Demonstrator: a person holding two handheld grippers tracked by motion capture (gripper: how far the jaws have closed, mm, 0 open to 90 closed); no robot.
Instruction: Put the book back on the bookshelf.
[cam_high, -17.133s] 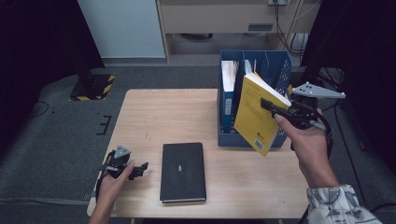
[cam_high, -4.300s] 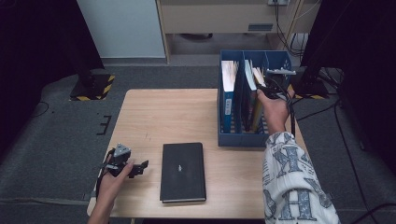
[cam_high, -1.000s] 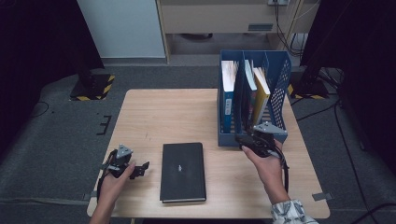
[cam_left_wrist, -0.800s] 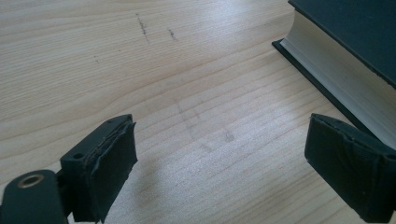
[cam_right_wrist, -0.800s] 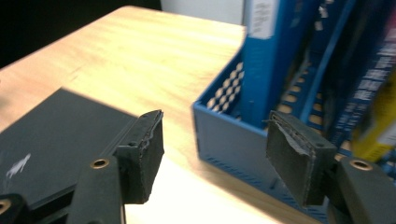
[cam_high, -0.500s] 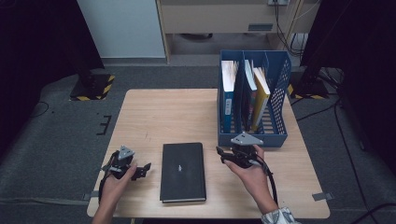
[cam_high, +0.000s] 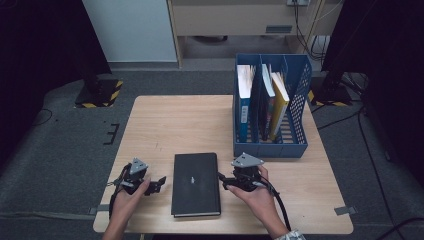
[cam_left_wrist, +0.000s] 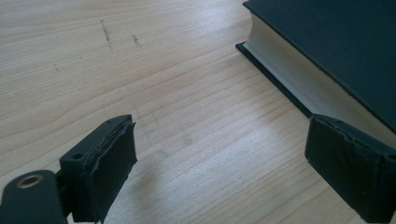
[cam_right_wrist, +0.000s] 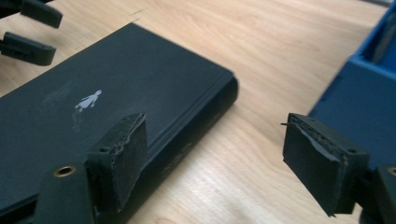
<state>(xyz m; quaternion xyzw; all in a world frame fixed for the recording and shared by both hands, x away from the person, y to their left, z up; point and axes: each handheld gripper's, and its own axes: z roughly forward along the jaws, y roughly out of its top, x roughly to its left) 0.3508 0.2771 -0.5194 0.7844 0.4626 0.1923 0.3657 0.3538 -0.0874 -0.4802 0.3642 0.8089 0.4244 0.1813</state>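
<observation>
Wooden table (cam_high: 165, 125) is carrying everything I am working with, and I am taking the black book (cam_high: 196, 184) lying flat near its front edge as my landmark. Compared with a second ago, my right tongs (cam_high: 223, 181) are no longer up beside the blue file rack (cam_high: 295, 145) behind and to the right of the book; they are now sitting low at the book's right edge, close to its spine. Their jaws have just been opening, and in the right gripper view they are standing spread, one pad (cam_right_wrist: 122, 158) over the book's cover near the spine, the other over bare wood, with nothing pinched between them. My left tongs (cam_high: 156, 184) are waiting just left of the book, jaws spread and empty, as they were before; in the left gripper view the right pad (cam_left_wrist: 348, 172) is sitting close against the page edge. The yellow book (cam_high: 279, 102) is already standing in the rack with the others, so I am judging that the black book is next: I am lining up both tongs to lift it.
</observation>
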